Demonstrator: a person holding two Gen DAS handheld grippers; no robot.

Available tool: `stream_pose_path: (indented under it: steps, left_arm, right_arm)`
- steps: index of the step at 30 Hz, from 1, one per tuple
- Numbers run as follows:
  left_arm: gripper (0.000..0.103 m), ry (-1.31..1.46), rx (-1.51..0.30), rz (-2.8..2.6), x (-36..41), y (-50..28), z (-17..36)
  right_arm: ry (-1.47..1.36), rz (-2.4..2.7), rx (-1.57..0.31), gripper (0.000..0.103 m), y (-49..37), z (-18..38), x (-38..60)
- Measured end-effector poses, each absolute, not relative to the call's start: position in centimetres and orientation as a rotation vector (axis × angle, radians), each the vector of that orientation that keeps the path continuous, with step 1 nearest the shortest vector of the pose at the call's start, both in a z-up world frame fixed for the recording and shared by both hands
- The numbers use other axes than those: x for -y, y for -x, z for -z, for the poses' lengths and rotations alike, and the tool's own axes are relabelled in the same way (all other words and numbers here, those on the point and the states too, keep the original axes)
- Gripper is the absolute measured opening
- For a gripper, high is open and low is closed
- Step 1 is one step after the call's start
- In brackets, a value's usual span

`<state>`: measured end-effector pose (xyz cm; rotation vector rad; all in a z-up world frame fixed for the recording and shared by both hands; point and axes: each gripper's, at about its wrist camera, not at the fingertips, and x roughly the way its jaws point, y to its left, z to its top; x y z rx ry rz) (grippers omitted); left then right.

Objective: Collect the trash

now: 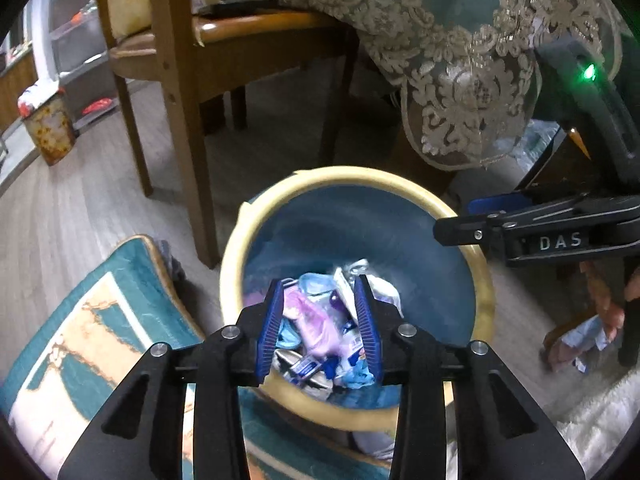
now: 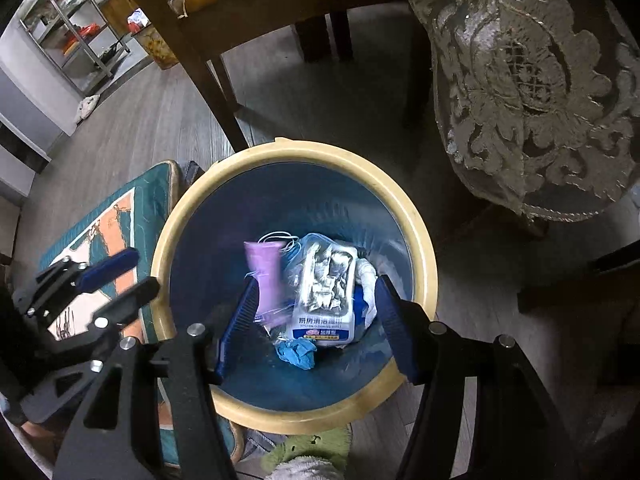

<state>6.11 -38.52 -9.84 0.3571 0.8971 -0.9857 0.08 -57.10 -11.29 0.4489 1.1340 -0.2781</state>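
A round bin with a cream rim (image 1: pixel 404 186) (image 2: pixel 420 240) and blue liner stands on the floor. Trash lies at its bottom: a purple wrapper (image 2: pixel 266 276) (image 1: pixel 316 324), a silver wipes pack (image 2: pixel 326 292), a blue crumpled piece (image 2: pixel 298 352) and white bits. My left gripper (image 1: pixel 319 284) is open above the bin, nothing between its pads. It also shows at the left of the right wrist view (image 2: pixel 132 272). My right gripper (image 2: pixel 316 280) is open over the bin, empty. Its side shows in the left wrist view (image 1: pixel 464 220).
A wooden chair (image 1: pixel 188 80) (image 2: pixel 208 40) stands behind the bin. A lace tablecloth (image 1: pixel 460 80) (image 2: pixel 528 92) hangs at the right. A teal patterned mat (image 1: pixel 92 332) (image 2: pixel 104 228) lies left of the bin. A green plush thing (image 2: pixel 308 452) lies in front.
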Motion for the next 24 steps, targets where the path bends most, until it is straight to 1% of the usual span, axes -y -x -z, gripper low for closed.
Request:
stream_pose_path:
  steps: [3,7,8,13,14,15,16,17,18,19,20,21,24]
  left_arm:
    - [0.038,-0.339,-0.892,0.968,37.1,-5.6,8.4]
    - [0.039,-0.306,-0.851,0.965,34.1,-4.2,5.1]
    - [0.040,-0.300,-0.839,0.962,33.3,-3.8,4.4]
    - [0.059,-0.216,-0.812,0.917,28.1,-1.7,0.8]
    - [0.068,-0.214,-0.804,0.906,27.4,-1.4,0.4]
    - [0.076,-0.219,-0.781,0.884,26.3,-0.6,-0.4]
    - [0.079,-0.225,-0.765,0.872,25.6,-0.2,-0.9]
    - [0.083,-0.231,-0.751,0.860,25.0,0.4,-1.3]
    - [0.088,-0.236,-0.738,0.849,24.4,0.9,-1.7]
    - [0.092,-0.242,-0.723,0.831,23.5,1.7,-2.3]
    - [0.095,-0.245,-0.715,0.820,23.2,2.1,-2.5]
    - [0.095,-0.247,-0.710,0.814,22.7,2.6,-2.7]
    - [0.096,-0.253,-0.717,0.822,21.2,4.3,-3.3]
  right_arm:
    - [-0.468,0.280,-1.117,0.060,0.9,10.3,56.5]
    - [-0.476,0.258,-1.057,0.060,3.0,7.9,54.6]
    - [-0.467,0.257,-1.045,0.060,3.4,7.4,54.1]
    - [-0.427,0.252,-0.968,0.060,6.0,5.5,50.2]
    - [-0.433,0.247,-0.954,0.060,6.4,5.2,49.6]
    - [-0.428,0.249,-0.933,0.065,7.1,4.8,48.8]
    - [-0.419,0.254,-0.916,0.069,7.7,4.4,48.2]
    - [-0.412,0.258,-0.895,0.071,8.4,3.9,47.7]
    - [-0.408,0.265,-0.867,0.077,9.2,3.2,47.1]
    - [-0.408,0.272,-0.845,0.088,9.7,2.6,46.6]
    - [-0.411,0.280,-0.822,0.092,10.3,2.2,46.1]
    - [-0.412,0.286,-0.797,0.098,11.0,1.7,45.3]
    - [-0.387,0.303,-0.786,0.097,12.1,1.3,43.6]
